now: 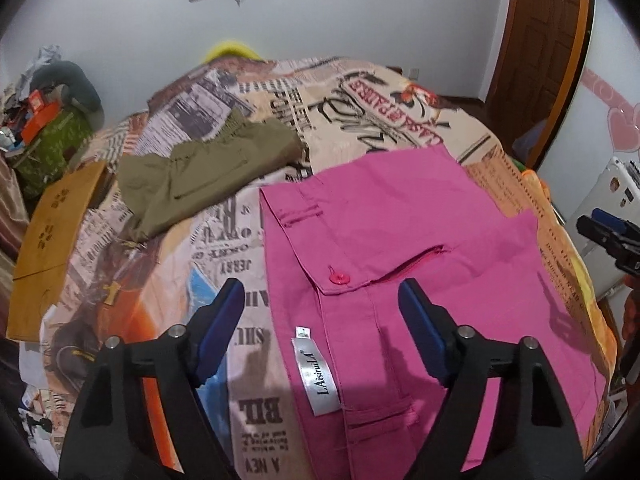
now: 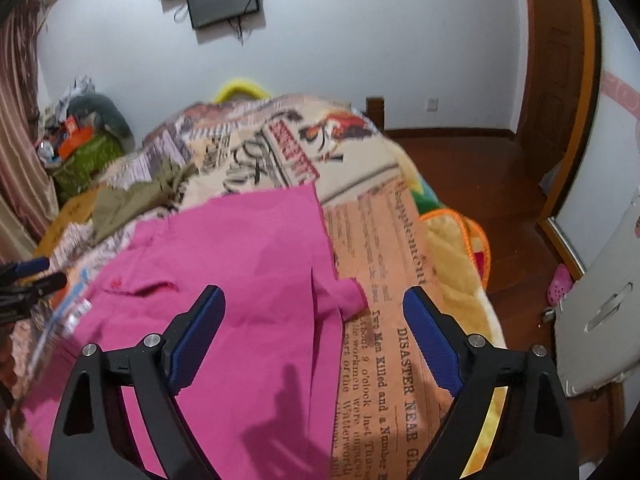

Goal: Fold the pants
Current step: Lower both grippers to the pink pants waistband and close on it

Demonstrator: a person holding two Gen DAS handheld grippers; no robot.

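Note:
Bright pink pants [image 1: 400, 248] lie flat on a bed with a newspaper-print cover [image 1: 224, 216]. Their waistband with a pink button [image 1: 339, 278] and a white brand label [image 1: 314, 372] faces me. My left gripper [image 1: 322, 300] is open and empty, just above the waistband edge. In the right wrist view the pink pants [image 2: 240, 264] spread from the left to the centre. My right gripper [image 2: 314, 308] is open and empty above their right edge. The right gripper also shows at the right edge of the left wrist view [image 1: 612, 236].
Olive green pants [image 1: 200, 176] lie crumpled farther back on the bed. A mustard garment [image 1: 52, 240] lies at the left edge. Clutter is piled in the far left corner [image 1: 48, 120]. Wooden floor [image 2: 480, 184] and a white board [image 2: 600, 312] are to the right.

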